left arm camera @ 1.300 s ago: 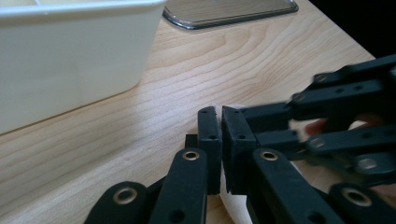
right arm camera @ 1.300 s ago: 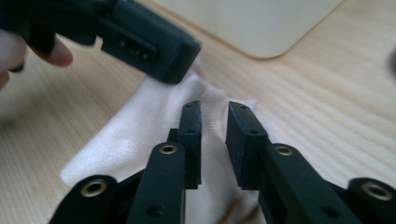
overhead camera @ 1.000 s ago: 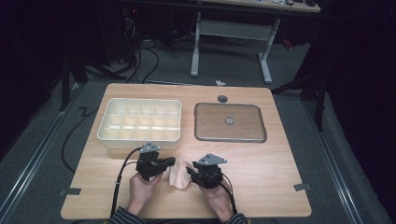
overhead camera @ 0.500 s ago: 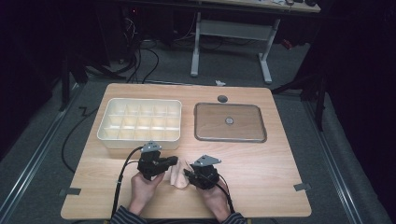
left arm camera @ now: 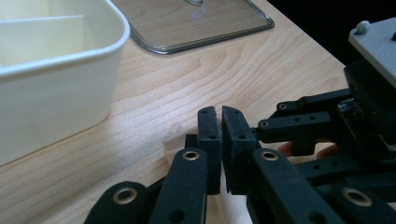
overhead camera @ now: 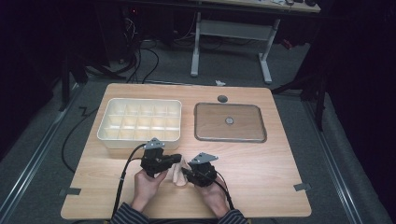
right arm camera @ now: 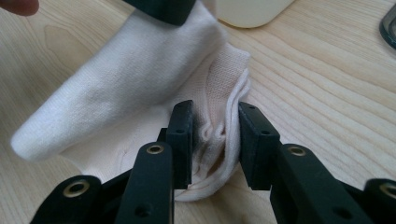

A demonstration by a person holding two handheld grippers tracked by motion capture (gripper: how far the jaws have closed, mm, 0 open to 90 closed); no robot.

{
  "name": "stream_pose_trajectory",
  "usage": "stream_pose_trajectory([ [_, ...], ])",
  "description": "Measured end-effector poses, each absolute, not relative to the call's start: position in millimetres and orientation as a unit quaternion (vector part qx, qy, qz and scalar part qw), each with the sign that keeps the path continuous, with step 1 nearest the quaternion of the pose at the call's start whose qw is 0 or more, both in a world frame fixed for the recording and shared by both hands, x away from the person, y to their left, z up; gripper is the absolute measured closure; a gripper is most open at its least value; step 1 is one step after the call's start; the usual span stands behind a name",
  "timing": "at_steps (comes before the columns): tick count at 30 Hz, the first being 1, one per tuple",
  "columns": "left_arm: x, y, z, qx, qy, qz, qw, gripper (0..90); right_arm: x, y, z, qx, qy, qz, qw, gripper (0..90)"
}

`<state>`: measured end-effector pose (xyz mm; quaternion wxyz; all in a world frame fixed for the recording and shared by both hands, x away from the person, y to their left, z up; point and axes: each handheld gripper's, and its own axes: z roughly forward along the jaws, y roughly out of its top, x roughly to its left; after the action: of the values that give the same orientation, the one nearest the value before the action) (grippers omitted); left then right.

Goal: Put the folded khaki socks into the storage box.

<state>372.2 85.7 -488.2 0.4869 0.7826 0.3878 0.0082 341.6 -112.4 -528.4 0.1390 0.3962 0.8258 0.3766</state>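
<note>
At lower centre, our left tool [overhead camera: 176,159] stays clamped on the sock [right arm camera: 140,79]; our right tool [right arm camera: 215,137], just closing, should bunch every cuff layer.

Right claw [right arm camera: 210,140] narrower (around sock [right arm camera: 140,79])

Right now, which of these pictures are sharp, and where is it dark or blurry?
High view: the wooden table is lit, the room around it nearly black. Left gripper view: the wood grain is sharp, the compartment box nearby softer. Right gripper view: the white sock is crisp and evenly lit, the nearest jaw parts slightly blurred.
</note>
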Motion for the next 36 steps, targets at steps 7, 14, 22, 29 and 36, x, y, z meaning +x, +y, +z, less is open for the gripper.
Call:
stream_pose_trajectory([
  [7, 377.4, 79.0, -486.2, 0.786, 0.382, 0.006, 0.486, 87.3, 342.9, -111.3, -529.0, 0.394, 0.826, 0.380, 0.136, 68.5],
  [14, 382.4, 77.3, -489.1, 0.783, 0.385, 0.003, 0.489, 87.4, 345.1, -109.6, -529.2, 0.385, 0.830, 0.380, 0.136, 68.5],
  [22, 388.8, 74.7, -498.6, 0.785, 0.391, 0.007, 0.481, 87.3, 349.1, -104.6, -529.2, 0.378, 0.833, 0.383, 0.126, 66.9],
  [29, 389.5, 70.2, -503.6, 0.794, 0.389, 0.016, 0.467, 87.3, 343.7, -114.0, -528.3, 0.392, 0.823, 0.389, 0.133, 59.2],
  [36, 389.3, 66.2, -507.1, 0.801, 0.387, 0.026, 0.456, 87.3, 323.0, -136.7, -519.8, 0.400, 0.804, 0.415, 0.149, 59.6],
])
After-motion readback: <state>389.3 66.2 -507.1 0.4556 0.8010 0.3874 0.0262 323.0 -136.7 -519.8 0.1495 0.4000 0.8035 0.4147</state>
